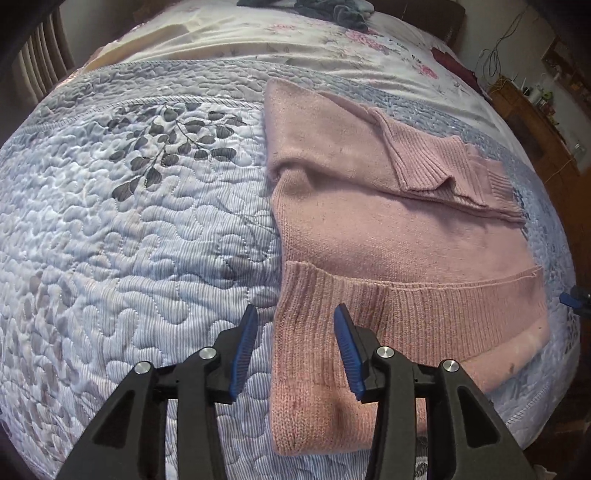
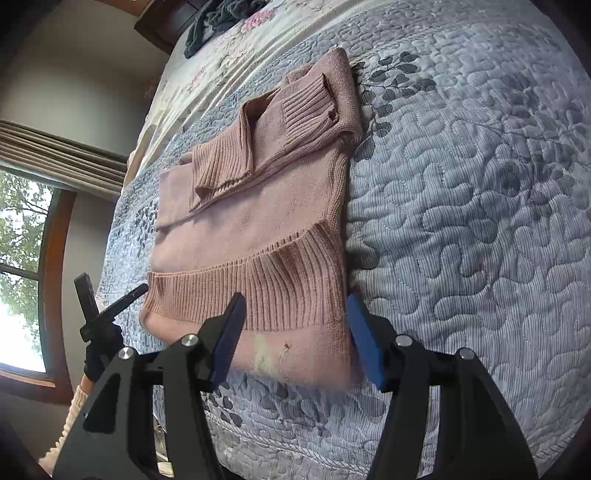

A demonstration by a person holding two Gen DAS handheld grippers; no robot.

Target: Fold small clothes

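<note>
While both jaws gape empty, the left hand-held gripper [image 1: 295, 332] and right hand-held gripper [image 2: 295, 321] straddle the near corners of the pink sweater [image 1: 388, 229], half-folded on the bed quilt [image 1: 129, 221]; next, probably pinch and fold the near end away.

bed: blue-grey quilted bedspread with dark leaf print [image 1: 129, 221] | beyond bedspread: cream floral sheet [image 1: 295, 40], dark teal crumpled garment [image 2: 221, 18] | beside bed: wood-framed window [image 2: 26, 277], brown wooden cabinet [image 1: 535, 122]

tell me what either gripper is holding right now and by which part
Nothing is held. The left gripper and the right gripper are both open near the ribbed hem of the folded pink knitted sweater.
</note>
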